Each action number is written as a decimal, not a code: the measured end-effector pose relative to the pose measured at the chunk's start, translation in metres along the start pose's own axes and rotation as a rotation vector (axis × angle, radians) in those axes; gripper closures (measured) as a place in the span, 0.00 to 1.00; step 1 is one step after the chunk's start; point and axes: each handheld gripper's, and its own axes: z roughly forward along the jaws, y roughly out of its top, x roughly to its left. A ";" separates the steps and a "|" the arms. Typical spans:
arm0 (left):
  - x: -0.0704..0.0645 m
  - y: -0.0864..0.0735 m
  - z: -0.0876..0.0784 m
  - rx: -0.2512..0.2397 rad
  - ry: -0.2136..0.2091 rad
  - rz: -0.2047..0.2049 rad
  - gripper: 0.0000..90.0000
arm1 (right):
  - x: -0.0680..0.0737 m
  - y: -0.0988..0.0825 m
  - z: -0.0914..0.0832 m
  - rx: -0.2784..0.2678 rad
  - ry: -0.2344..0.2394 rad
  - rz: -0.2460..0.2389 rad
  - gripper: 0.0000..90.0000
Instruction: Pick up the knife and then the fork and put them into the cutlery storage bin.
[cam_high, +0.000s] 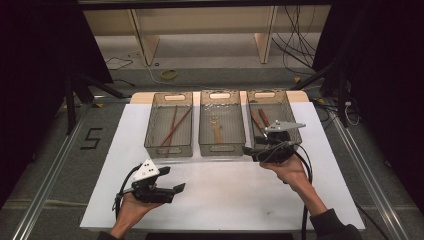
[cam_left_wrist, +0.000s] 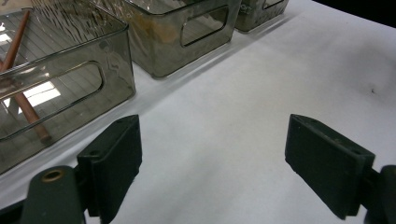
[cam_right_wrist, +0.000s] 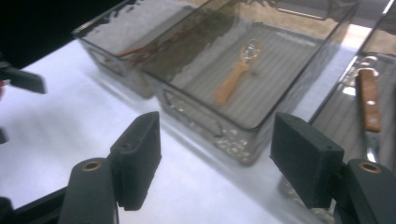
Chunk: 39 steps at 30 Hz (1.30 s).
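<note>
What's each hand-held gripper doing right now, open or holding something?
Left hand-held gripper: open, holding nothing, over the white table.
Right hand-held gripper: open, holding nothing, near the middle bin.

Three bins side by side at far edge of table. Left bin holds chopsticks; middle bin holds spoon; right bin holds knives. Left gripper near front-left; right gripper before right bin.
</note>
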 end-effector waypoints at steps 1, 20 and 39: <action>0.000 0.000 0.000 0.004 -0.002 0.004 0.20 | 0.002 -0.003 -0.001 -0.006 -0.004 -0.003 0.37; 0.000 -0.001 -0.002 -0.005 -0.033 -0.004 0.20 | 0.021 -0.065 -0.015 -0.089 0.051 0.005 0.32; -0.001 -0.003 -0.003 -0.011 -0.051 -0.004 0.20 | 0.020 -0.096 -0.032 -0.121 0.026 0.032 0.31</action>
